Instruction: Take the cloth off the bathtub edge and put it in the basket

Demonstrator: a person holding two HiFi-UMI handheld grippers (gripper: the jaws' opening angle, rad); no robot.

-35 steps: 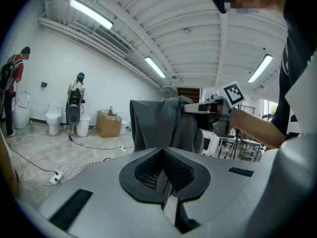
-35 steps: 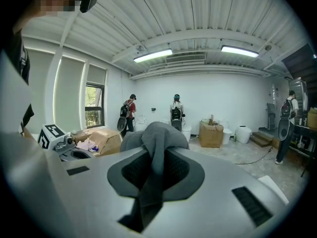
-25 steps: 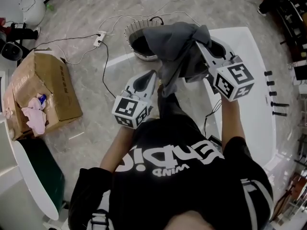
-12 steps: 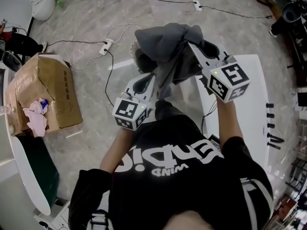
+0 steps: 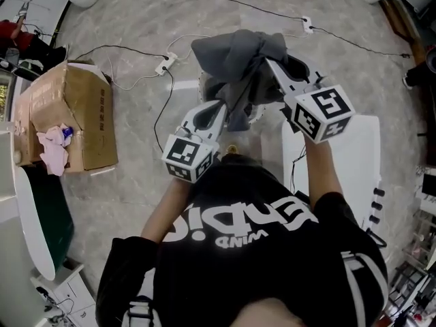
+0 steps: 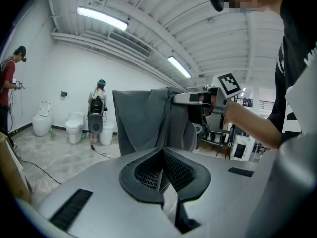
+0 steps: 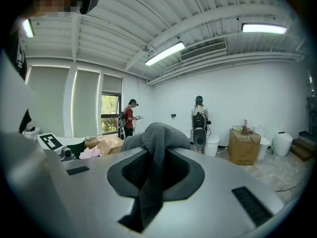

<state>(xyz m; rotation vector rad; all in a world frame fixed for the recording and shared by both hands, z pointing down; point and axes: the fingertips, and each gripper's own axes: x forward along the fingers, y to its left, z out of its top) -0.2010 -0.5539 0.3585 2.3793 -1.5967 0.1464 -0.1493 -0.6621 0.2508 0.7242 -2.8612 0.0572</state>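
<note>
Your right gripper [image 5: 272, 65] has its jaws clamped on the cloth [image 5: 235, 60]; a thick grey fold fills the gap between its dark, ribbed pads and spills over the front of them. Your left gripper [image 5: 223, 109] is closed too, pinching a thin edge of the same cloth lower down. The cloth is in the air between the two tips, touching nothing else that shows. Its long axis runs up and down: it bunches into a rounded heap at the right jaws and hangs from there as a flat, creased sheet toward the left jaws. It is soft, matte, mid-grey fabric with loose vertical folds. A sliver of the basket [image 5: 201, 86], with a ribbed rim, shows just under it. The white, smooth bathtub [image 5: 354, 155] lies behind your right gripper.
</note>
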